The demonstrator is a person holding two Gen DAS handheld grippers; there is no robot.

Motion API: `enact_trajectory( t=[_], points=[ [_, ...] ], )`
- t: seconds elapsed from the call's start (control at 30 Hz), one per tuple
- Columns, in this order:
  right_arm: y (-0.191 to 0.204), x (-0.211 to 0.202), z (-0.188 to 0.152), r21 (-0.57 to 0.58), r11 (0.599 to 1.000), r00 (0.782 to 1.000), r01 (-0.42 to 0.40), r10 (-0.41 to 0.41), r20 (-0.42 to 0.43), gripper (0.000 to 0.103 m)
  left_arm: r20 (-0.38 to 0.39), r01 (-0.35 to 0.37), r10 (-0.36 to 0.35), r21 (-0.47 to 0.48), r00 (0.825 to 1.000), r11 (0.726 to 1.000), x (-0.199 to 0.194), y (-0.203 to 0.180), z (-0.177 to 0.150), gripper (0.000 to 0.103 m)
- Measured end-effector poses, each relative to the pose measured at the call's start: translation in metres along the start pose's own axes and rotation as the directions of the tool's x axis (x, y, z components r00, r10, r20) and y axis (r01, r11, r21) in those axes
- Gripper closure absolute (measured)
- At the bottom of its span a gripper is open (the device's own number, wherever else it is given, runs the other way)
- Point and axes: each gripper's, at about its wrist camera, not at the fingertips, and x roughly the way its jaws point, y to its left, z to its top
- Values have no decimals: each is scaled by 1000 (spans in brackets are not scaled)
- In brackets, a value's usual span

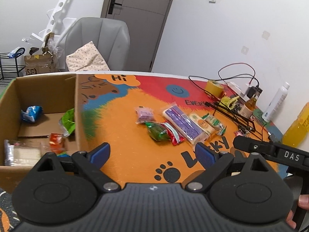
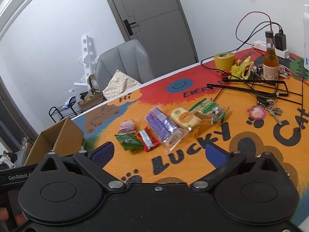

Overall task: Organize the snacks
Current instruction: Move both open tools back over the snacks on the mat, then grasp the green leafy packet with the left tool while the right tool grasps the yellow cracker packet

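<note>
My blue-padded grippers (image 1: 152, 154) face an orange, red and blue cartoon mat (image 1: 135, 135) (paw prints included), with purple (image 1: 182, 122), green (image 1: 157, 132) and red (image 1: 173, 135) snack packets.

The cartoon-printed table (image 2: 202, 160) bears a cardboard box (image 1: 48, 89), snack packets (image 2: 162, 125), tape roll (image 2: 224, 60), bottle (image 2: 270, 65), perhaps keys (image 2: 274, 110)

Two hand-held grippers reach forward side by side, both angled downward. The left gripper (image 1: 152, 154) has its blue-padded jaws spread wide with nothing between them, and fingertips (image 1: 303, 203) of the person's hand show at its right edge. The right gripper (image 2: 159, 152) also stands wide apart and empty, with fingertips (image 2: 3, 212) of the holding hand visible at its lower left.
</note>
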Motion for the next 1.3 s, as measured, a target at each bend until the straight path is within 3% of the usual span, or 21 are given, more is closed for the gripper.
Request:
enact_trajectory(
  t=[0.4,0.73,0.8,0.97,1.3],
  points=[
    [-28,27,1,37,999,1000,3,-3,-8,1,-29,-21,21,15,999,1000,39,-15,2,9],
    [-42,56,15,21,1000,1000,-22,22,-17,31,-21,-14,14,-8,1000,1000,69,-24,14,12],
    [-46,63,18,23,1000,1000,-20,21,-23,33,-22,-24,24,-15,999,1000,78,-25,16,14],
    [-53,77,26,28,999,999,-16,17,-28,44,-50,-39,37,-44,998,998,104,-22,19,33],
    [-54,114,39,-13,1000,999,-2,1,-35,51,-119,-47,41,-48,992,998,149,-14,18,45]
  ],
)
